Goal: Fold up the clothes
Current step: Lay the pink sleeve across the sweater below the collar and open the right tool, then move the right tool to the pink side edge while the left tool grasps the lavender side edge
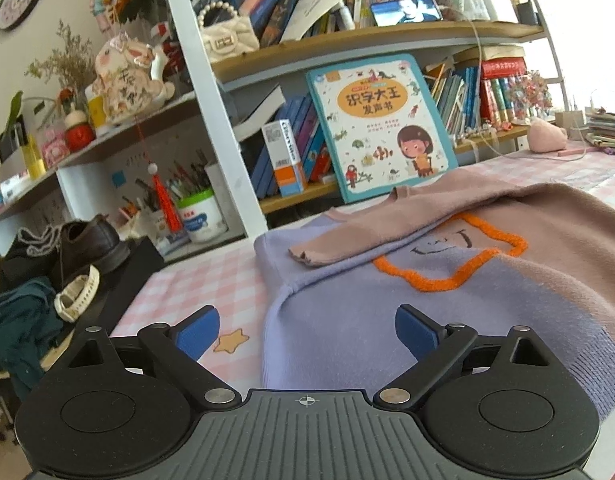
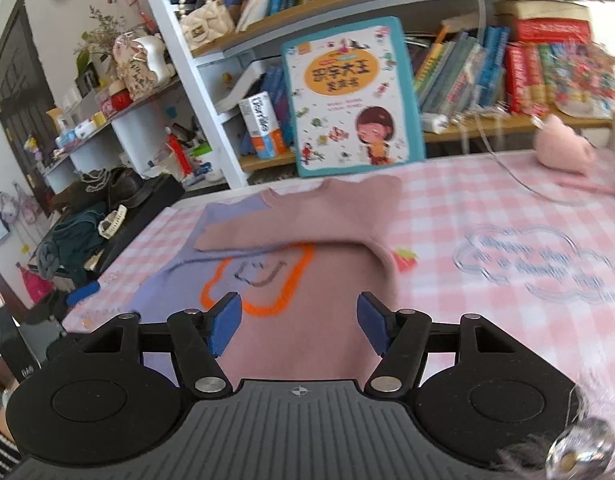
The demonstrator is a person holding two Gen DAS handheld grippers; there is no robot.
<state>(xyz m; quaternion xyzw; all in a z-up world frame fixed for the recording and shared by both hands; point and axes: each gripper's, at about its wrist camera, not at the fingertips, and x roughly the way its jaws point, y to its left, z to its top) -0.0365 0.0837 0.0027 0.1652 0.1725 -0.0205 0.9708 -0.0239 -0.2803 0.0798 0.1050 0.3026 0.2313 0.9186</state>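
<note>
On the pink checked tablecloth in the left wrist view lay a sweater, lilac on its left half and dusty pink on its right, with an orange fuzzy outline stitched on the chest. One pink sleeve was folded across the chest, its cuff resting on the lilac part. The left gripper hovered low at the sweater's lilac hem corner with its blue pads spread wide apart and nothing between them; the left pad was over bare cloth near a printed star, the right pad over lilac knit. Behind the sweater a children's book leaned against the bookshelf. Off the table's left edge sat a brown shoe and a cream watch.

From the right wrist view the same sweater stretched away from the camera, neckline toward the book, pink sleeve crossing the chest above the orange outline. The right gripper was held over the pink lower part of the garment, its pads also parted and gripping nothing. To the right, the tablecloth bore a printed cloud shape, and a pink plush toy sat near the far edge. The frame was somewhat blurred.
</note>
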